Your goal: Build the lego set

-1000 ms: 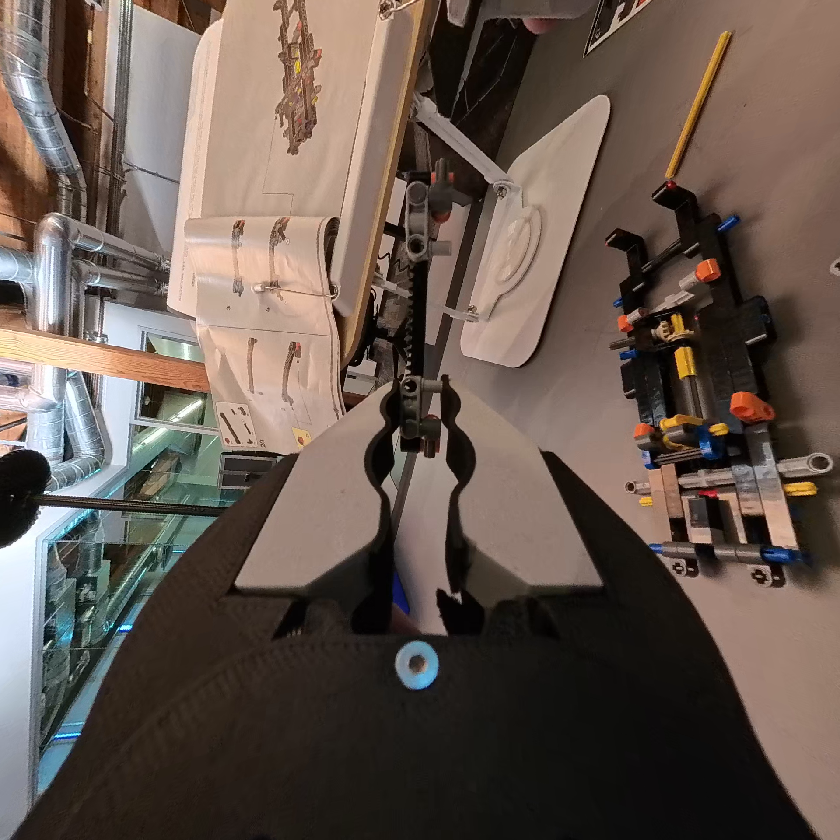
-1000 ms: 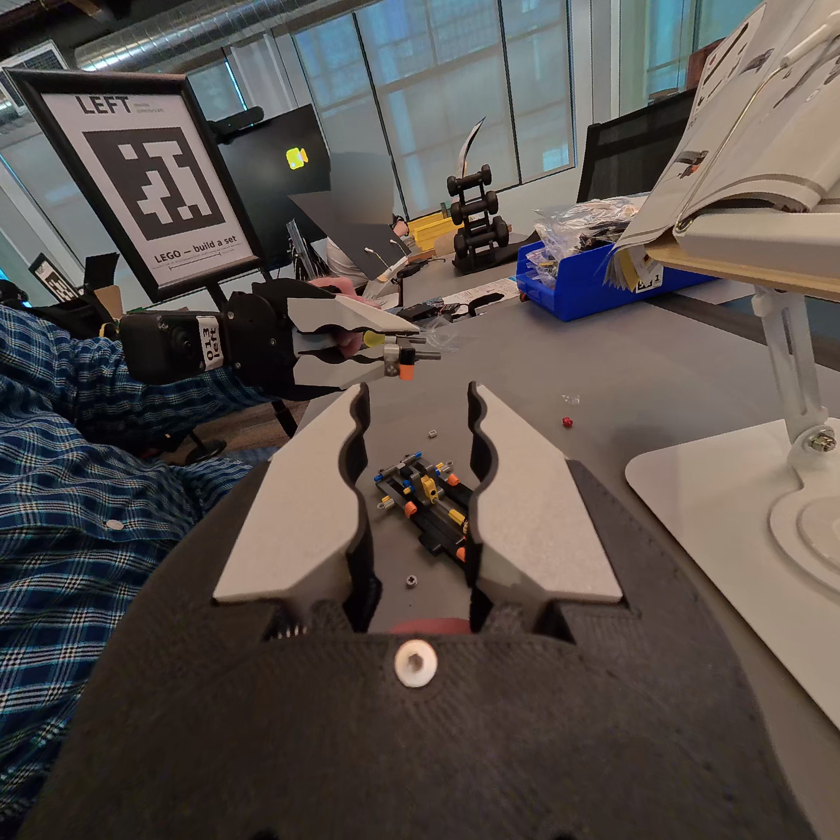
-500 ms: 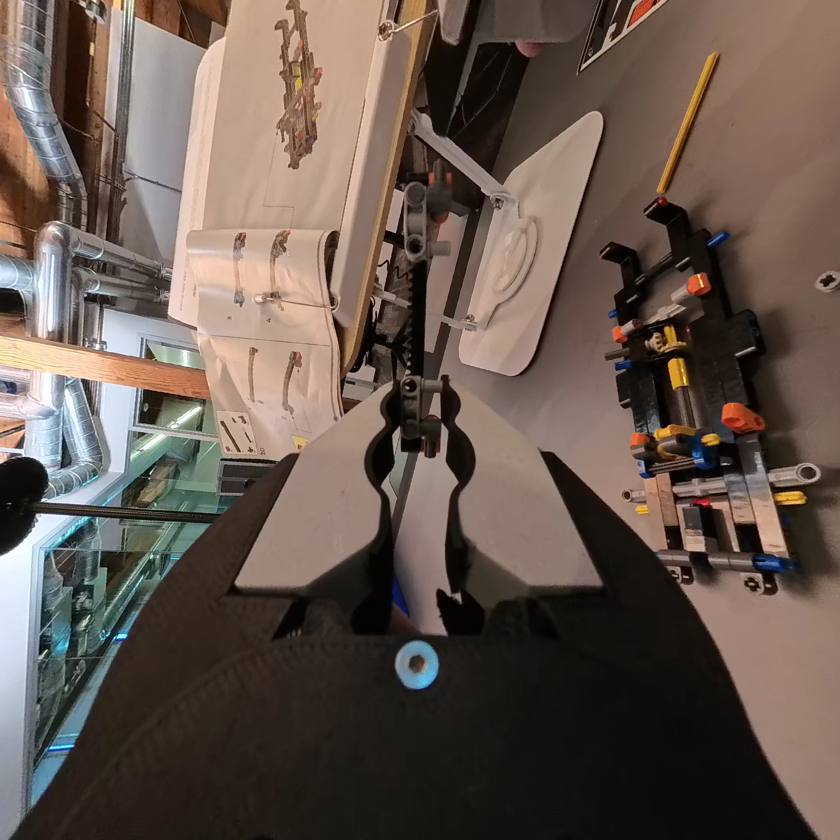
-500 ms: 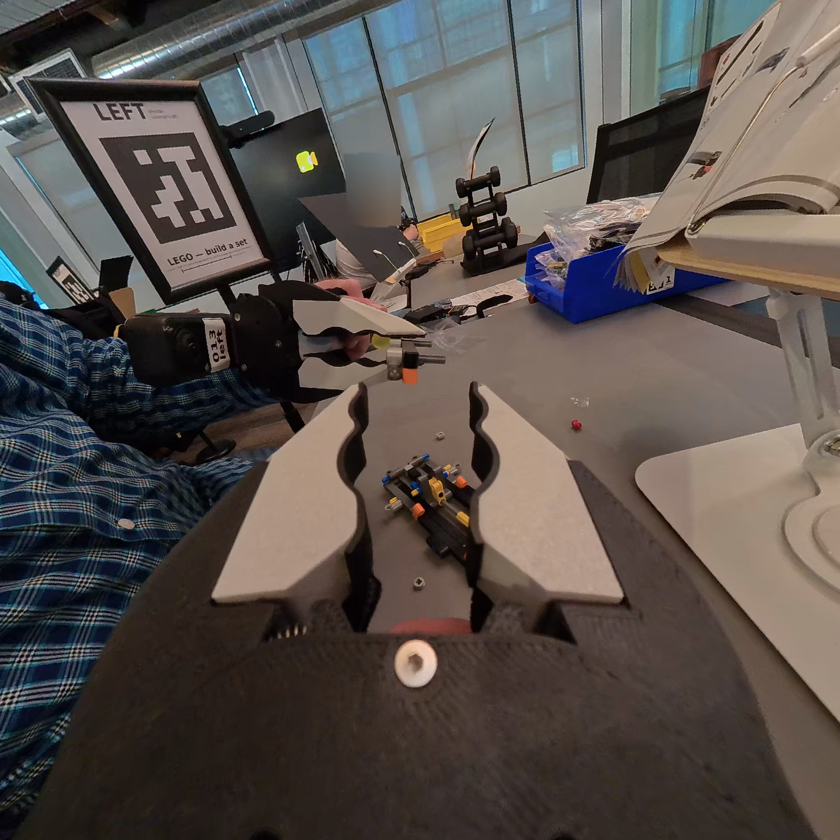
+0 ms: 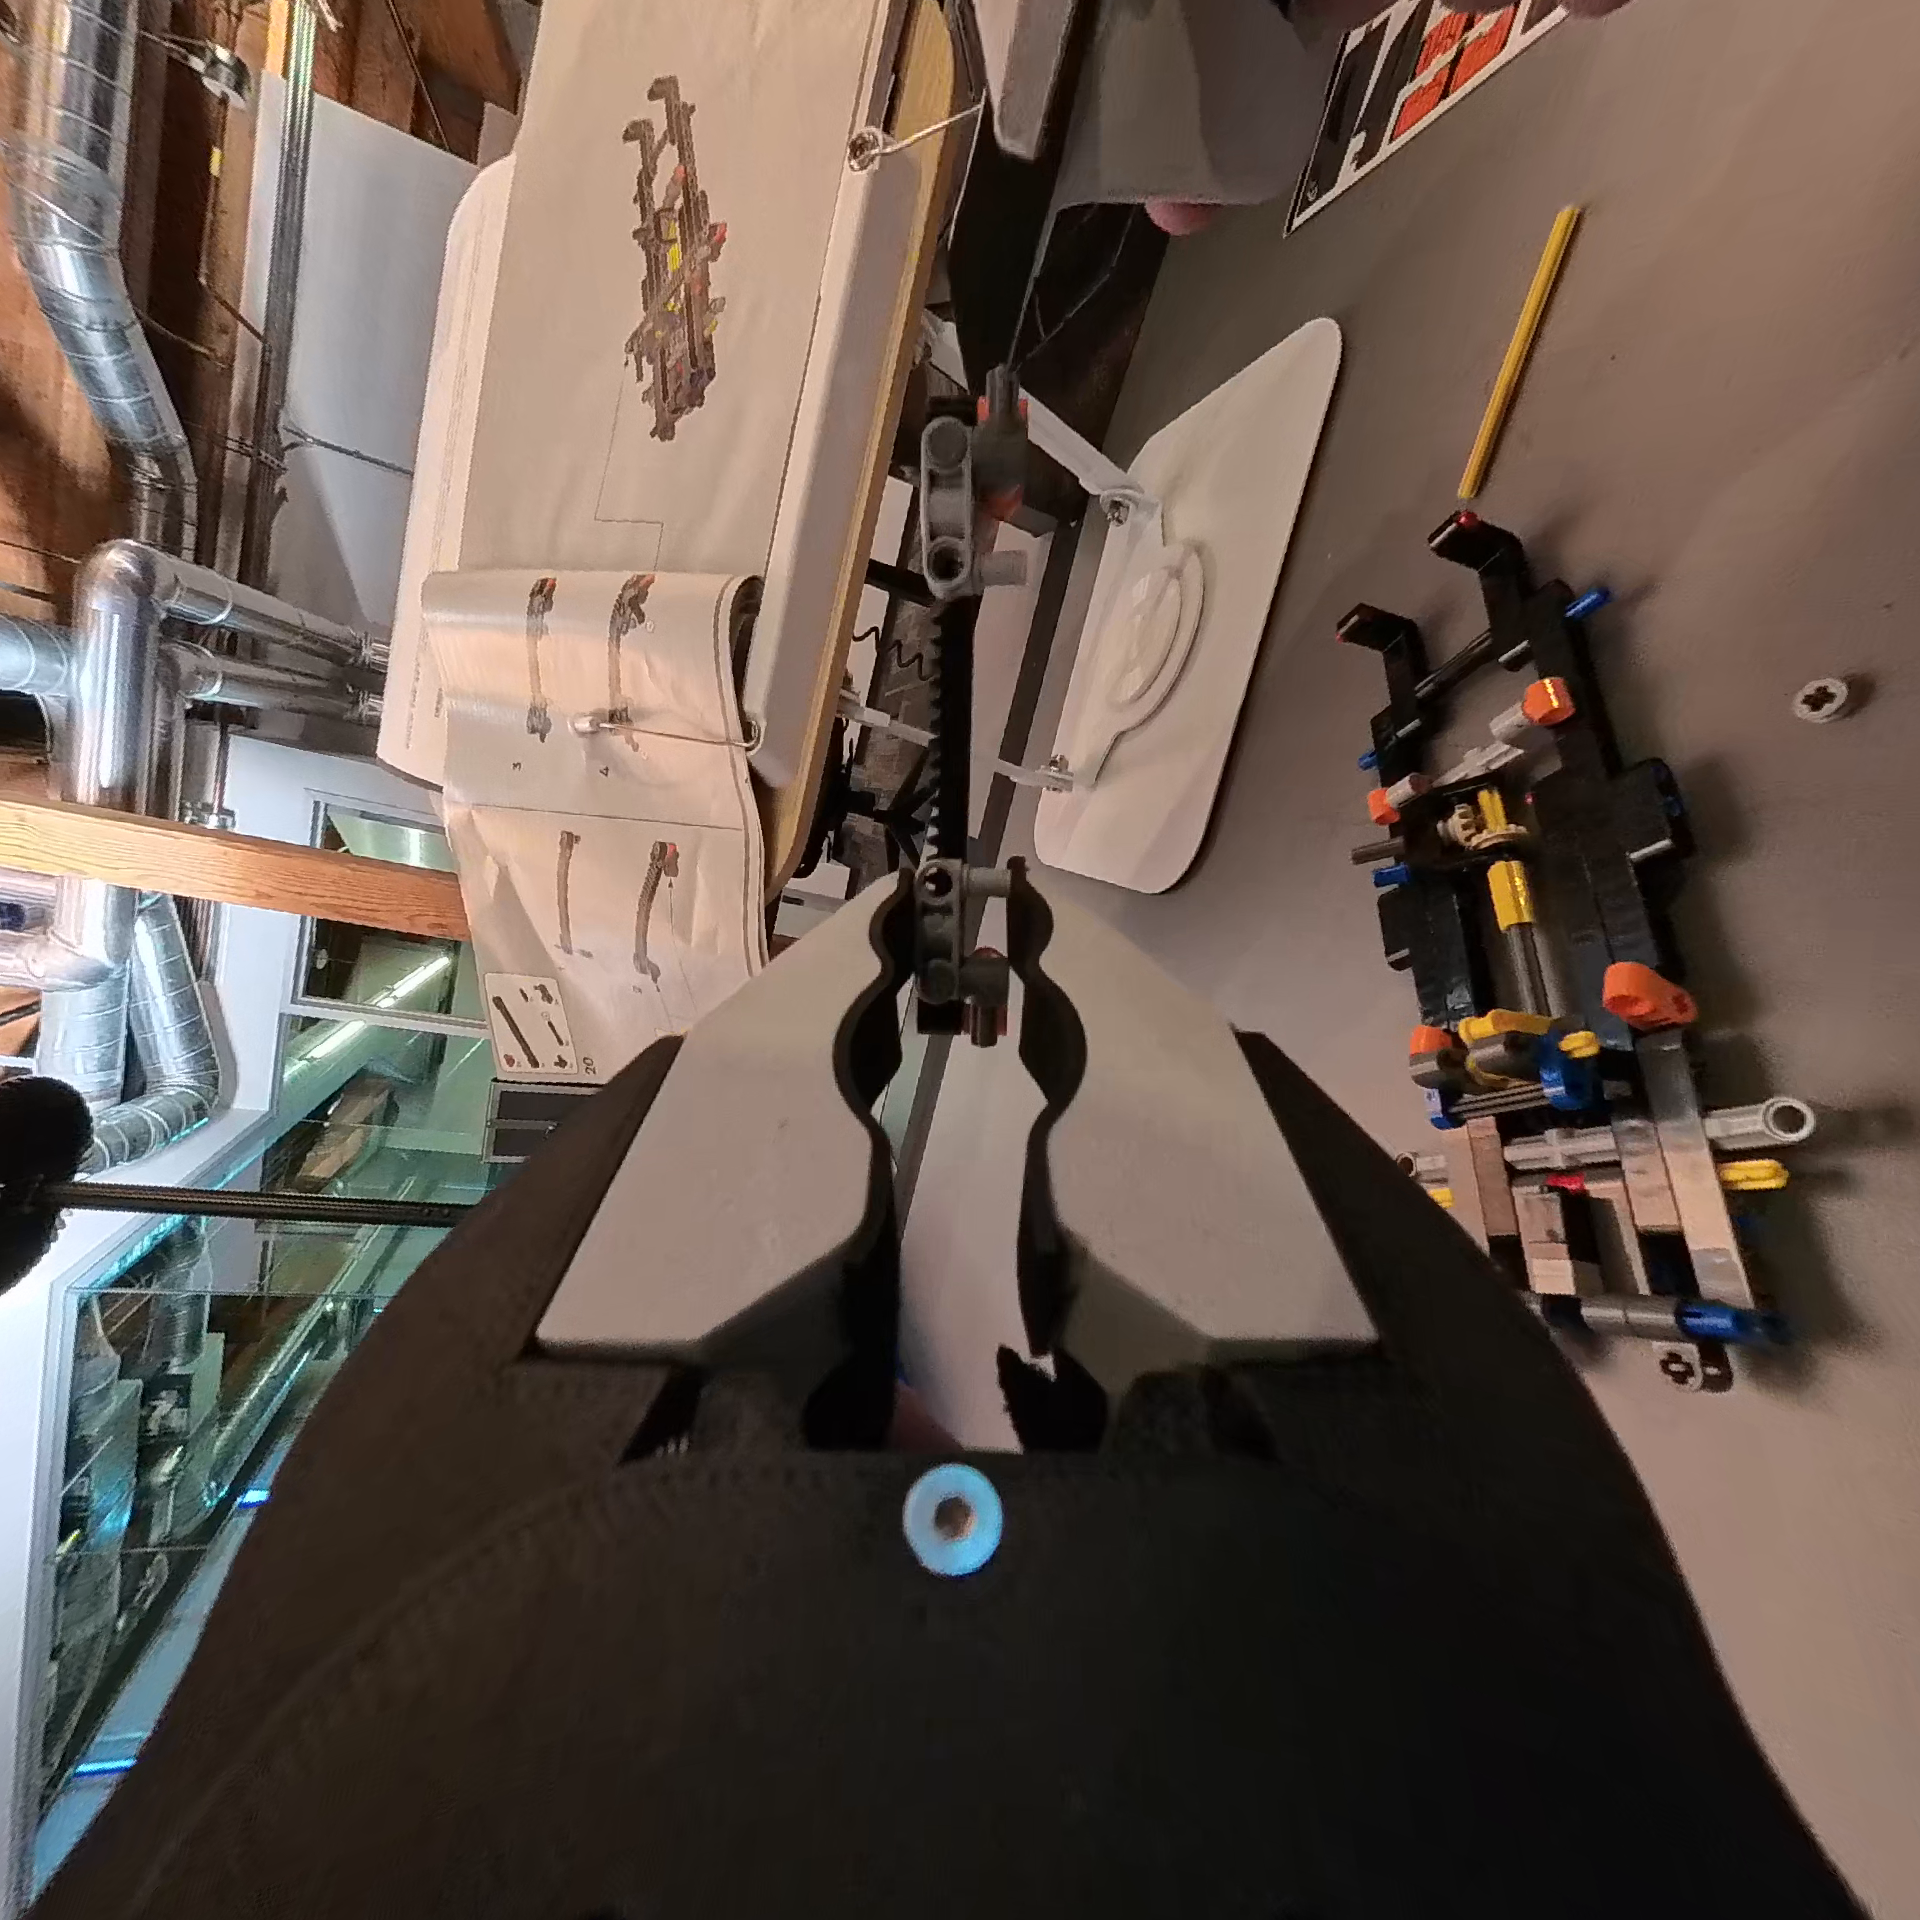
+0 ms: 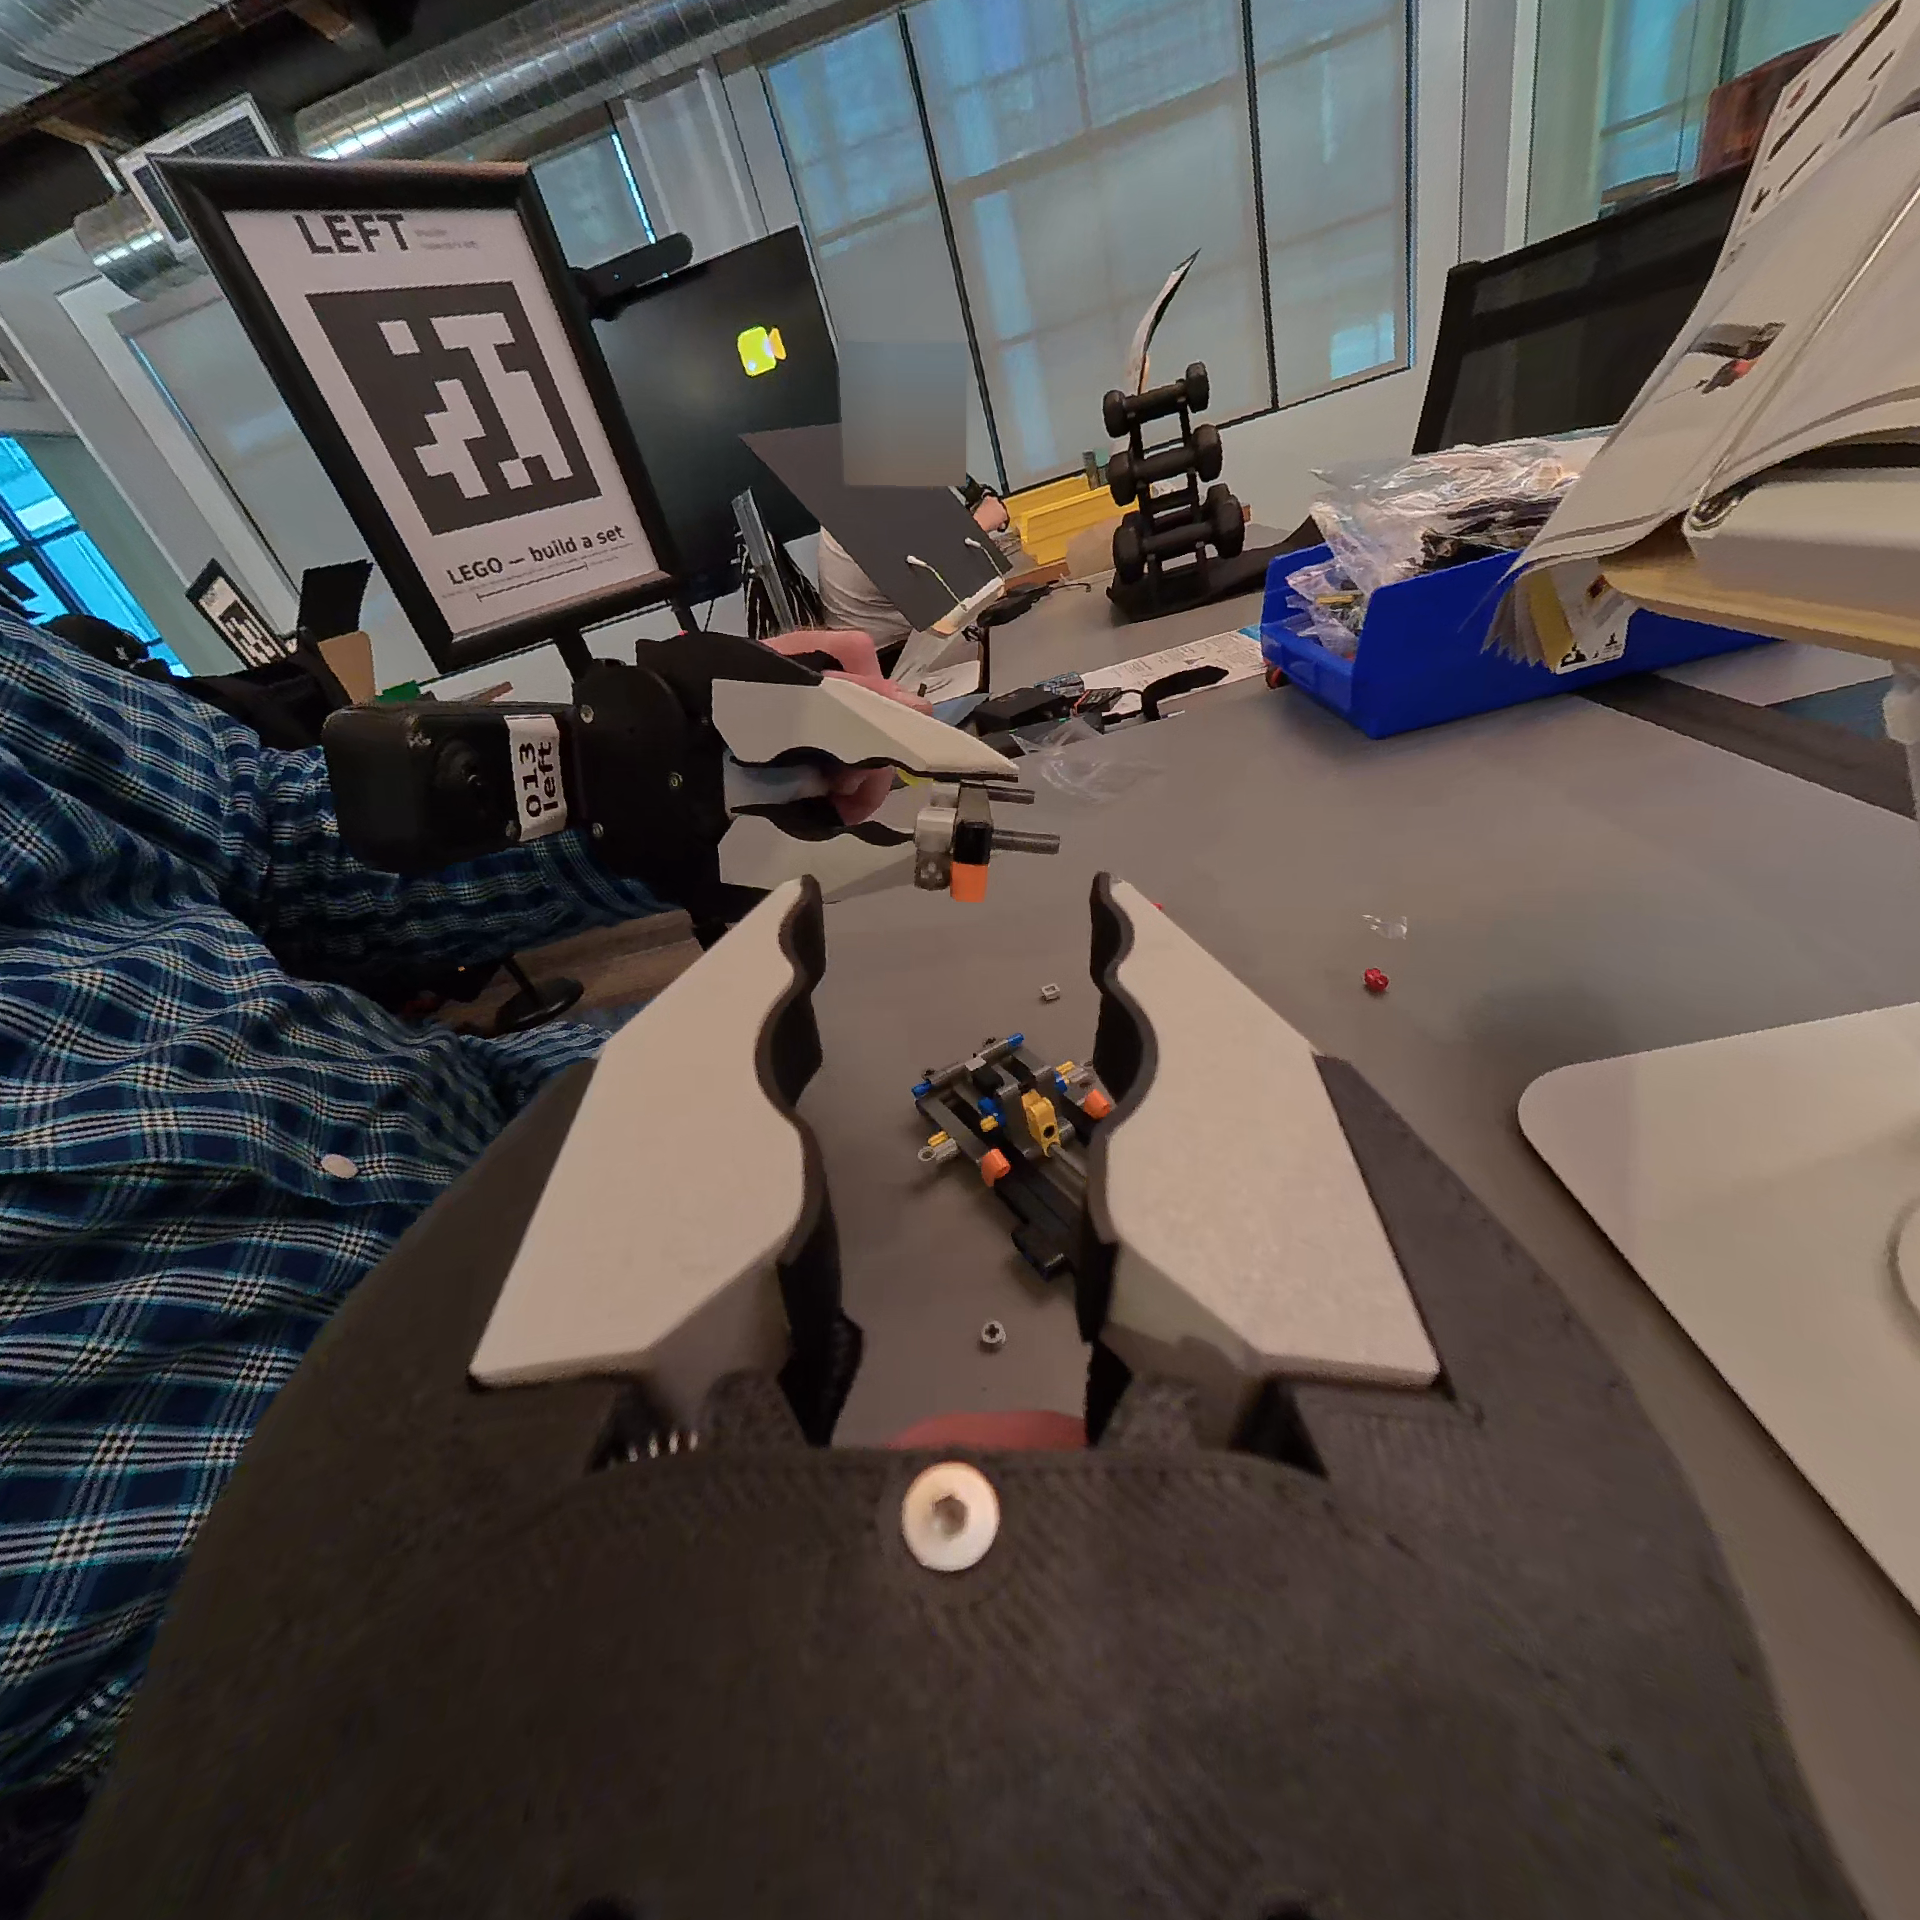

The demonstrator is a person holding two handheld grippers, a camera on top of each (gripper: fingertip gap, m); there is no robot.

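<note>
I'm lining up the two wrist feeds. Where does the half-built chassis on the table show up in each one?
Left wrist view: chassis lies flat on the grey table, right of the left tool, running top to bottom of the picture.
Right wrist view: chassis sits mid-frame between the open right tool's fingers, partly hidden behind the right-hand one.
Shared landmark: the white stand base, beyond the chassis in the left view, at right in the right.

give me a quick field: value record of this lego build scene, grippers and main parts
left gripper: shut on toothed rack subassembly, held in the air
right gripper: open, empty, above the chassis
chassis: partly built, black, lying flat on grey table
instruction booklet: open on white stand
loose parts: yellow axle, small grey bush
</note>
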